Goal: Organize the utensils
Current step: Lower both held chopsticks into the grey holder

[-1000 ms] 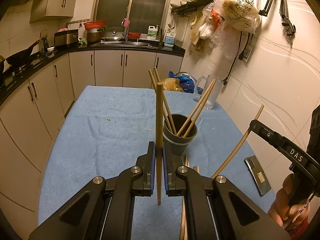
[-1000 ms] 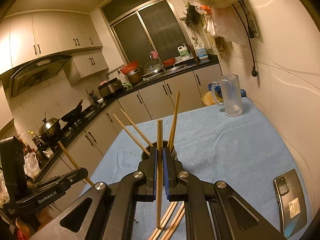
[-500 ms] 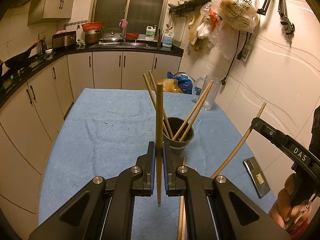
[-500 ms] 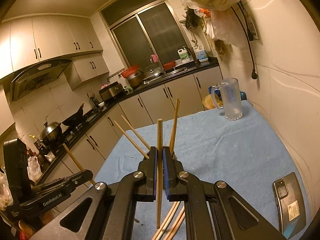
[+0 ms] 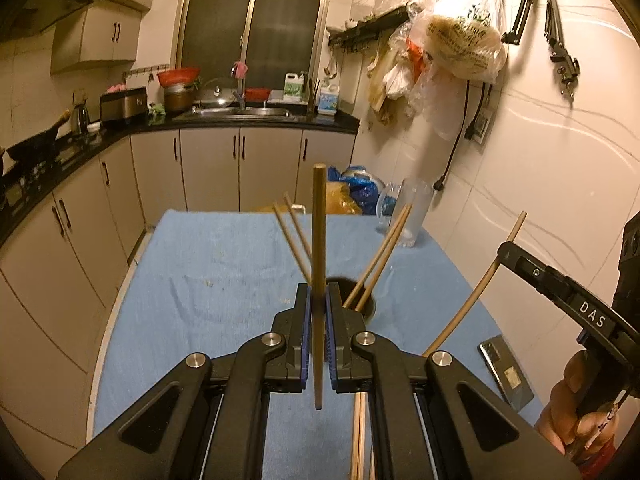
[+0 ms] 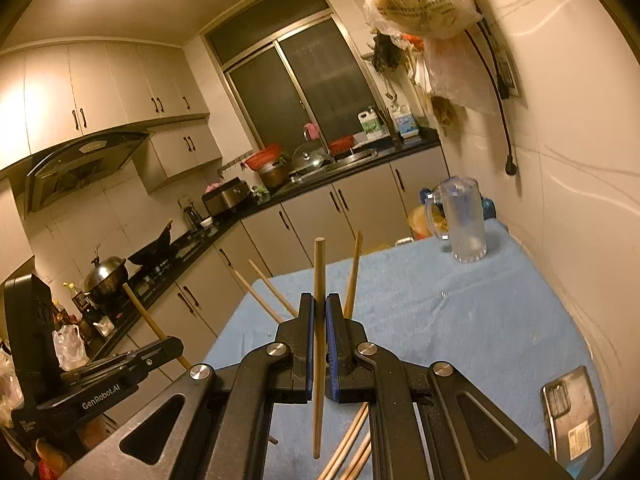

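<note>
My left gripper is shut on an upright wooden chopstick. Just beyond its tips stands the dark holder cup with several chopsticks leaning in it. My right gripper is shut on another upright chopstick; the cup is hidden behind its jaws, only the leaning chopsticks show. Loose chopsticks lie on the blue cloth under both grippers, in the left wrist view and in the right wrist view. The right gripper with its chopstick shows at the right of the left view.
The table wears a blue cloth. A clear glass mug stands at the far right by the wall. A phone lies at the near right edge. Kitchen cabinets and a sink counter lie beyond.
Both grippers have risen and tilted upward with their chopsticks; the holder cup has dropped lower in the left view and gone behind the jaws in the right view.
</note>
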Motion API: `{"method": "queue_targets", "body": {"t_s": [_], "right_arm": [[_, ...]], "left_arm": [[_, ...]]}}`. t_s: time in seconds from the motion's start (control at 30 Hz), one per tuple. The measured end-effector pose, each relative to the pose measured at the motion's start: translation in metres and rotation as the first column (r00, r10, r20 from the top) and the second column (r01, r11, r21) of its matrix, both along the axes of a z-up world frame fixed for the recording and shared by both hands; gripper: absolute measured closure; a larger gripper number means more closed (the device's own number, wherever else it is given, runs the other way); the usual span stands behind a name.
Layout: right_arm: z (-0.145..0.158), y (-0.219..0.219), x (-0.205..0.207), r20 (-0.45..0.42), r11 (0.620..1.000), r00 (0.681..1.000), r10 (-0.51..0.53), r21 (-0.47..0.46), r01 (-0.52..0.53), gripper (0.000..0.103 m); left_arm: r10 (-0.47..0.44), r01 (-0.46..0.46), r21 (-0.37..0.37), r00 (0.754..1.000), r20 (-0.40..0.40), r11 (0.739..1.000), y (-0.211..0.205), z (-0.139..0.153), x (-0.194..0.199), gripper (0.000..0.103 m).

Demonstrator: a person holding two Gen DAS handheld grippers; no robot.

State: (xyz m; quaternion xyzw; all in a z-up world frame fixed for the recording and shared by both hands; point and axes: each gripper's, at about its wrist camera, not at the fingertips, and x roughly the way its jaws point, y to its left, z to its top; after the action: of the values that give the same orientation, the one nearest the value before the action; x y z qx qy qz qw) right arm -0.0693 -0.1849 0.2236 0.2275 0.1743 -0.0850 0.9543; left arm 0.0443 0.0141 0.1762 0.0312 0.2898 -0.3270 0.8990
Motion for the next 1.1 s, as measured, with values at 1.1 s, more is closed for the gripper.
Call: {"method": "queue_targets", "body": {"t_s": [1.1], "right_arm": [[0.010, -0.042, 0.077, 0.011, 0.994, 0.994, -0.105, 0.037, 0.104, 0.097]], "left_arm": [[0.011, -0.015, -0.077, 0.998, -0.054, 0.997, -0.053, 0.000, 0.085, 0.096]]}}
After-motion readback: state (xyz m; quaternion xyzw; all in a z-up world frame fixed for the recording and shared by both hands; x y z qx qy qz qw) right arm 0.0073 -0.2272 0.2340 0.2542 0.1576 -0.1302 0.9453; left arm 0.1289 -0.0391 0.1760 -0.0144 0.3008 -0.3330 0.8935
